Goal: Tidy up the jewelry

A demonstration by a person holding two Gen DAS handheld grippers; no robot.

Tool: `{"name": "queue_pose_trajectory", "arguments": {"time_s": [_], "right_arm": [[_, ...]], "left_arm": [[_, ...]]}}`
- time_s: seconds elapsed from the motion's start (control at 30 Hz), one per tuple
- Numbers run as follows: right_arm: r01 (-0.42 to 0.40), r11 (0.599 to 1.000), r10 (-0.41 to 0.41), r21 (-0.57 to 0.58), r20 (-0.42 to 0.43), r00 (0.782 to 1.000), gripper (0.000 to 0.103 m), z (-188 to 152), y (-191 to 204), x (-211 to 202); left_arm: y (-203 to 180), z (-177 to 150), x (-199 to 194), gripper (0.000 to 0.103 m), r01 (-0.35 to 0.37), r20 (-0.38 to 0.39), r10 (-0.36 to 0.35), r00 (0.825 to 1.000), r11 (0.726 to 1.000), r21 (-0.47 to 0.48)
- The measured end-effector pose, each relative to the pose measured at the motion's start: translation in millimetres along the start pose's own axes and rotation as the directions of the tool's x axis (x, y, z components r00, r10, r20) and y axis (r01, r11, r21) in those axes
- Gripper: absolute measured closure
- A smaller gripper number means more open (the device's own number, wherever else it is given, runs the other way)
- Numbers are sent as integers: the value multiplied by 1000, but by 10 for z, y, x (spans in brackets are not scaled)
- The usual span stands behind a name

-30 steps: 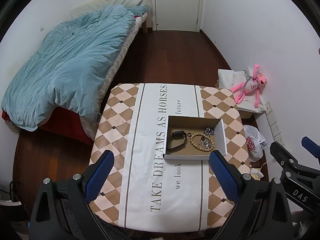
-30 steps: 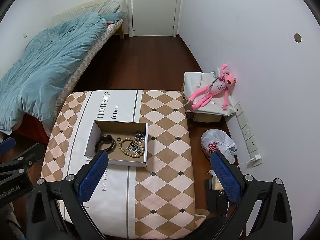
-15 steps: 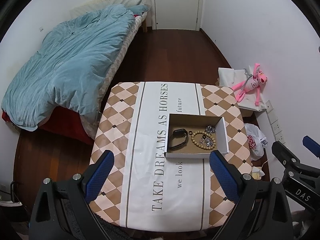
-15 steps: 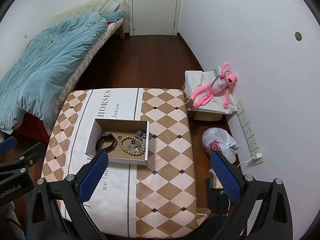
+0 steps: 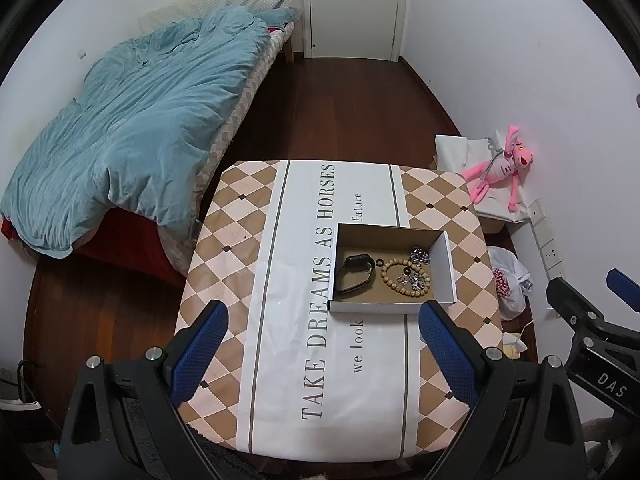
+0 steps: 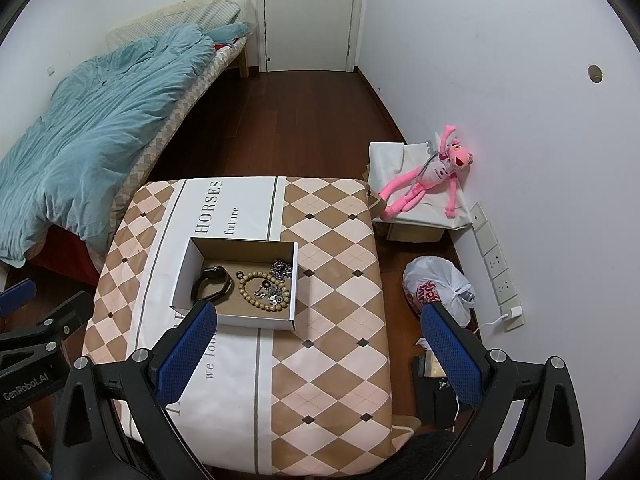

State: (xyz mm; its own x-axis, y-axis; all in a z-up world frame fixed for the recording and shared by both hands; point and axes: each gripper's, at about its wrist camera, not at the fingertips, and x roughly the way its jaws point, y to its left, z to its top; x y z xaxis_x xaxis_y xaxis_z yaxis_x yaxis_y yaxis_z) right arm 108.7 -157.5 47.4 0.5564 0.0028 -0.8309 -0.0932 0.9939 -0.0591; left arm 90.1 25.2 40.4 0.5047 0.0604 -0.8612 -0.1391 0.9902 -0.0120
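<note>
The jewelry lies in an open cardboard box (image 5: 443, 268) (image 6: 182, 276) that sits on the table (image 5: 280, 320) (image 6: 340, 300), right of the table's middle and nearer its right edge than its left. Inside, a black watch (image 5: 355, 273) (image 6: 212, 283) lies toward the box's left side. Just beside it is a small dark ring (image 5: 379, 261) (image 6: 239, 274). A wooden bead bracelet (image 5: 390, 280) (image 6: 245, 290) lies toward the right side, with a small heap of silver pieces (image 5: 414, 278) (image 6: 273, 294) inside its loop and another silver cluster (image 5: 419, 256) (image 6: 281, 269) at the far right corner of the box.

The table wears a checkered cloth with a white printed band down its middle.

The left gripper (image 5: 318, 350) hangs above the table's near edge, fingers spread wide and holding nothing. The right gripper (image 6: 318, 350) hangs above the near right corner, also spread wide and empty; its left finger (image 6: 186, 350) overlaps the box's near wall in the right wrist view.

Past the table's left edge stands a bed (image 5: 132, 128) (image 6: 92, 120) with a blue quilt. Past the right edge, by the wall, a pink plush toy (image 5: 500, 172) (image 6: 428, 176) lies on a white-covered box, and a white plastic bag (image 5: 510, 282) (image 6: 438, 290) sits on the floor.
</note>
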Motion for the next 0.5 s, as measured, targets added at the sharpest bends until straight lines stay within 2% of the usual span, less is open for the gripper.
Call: {"name": "queue_pose_trajectory", "arguments": {"time_s": [0.5], "right_arm": [[-4,1000,4,2,2,1000,0,-3,-1,-26]], "left_arm": [[-27,-4,-20,6,4,1,-4,1000,1000,2]]}}
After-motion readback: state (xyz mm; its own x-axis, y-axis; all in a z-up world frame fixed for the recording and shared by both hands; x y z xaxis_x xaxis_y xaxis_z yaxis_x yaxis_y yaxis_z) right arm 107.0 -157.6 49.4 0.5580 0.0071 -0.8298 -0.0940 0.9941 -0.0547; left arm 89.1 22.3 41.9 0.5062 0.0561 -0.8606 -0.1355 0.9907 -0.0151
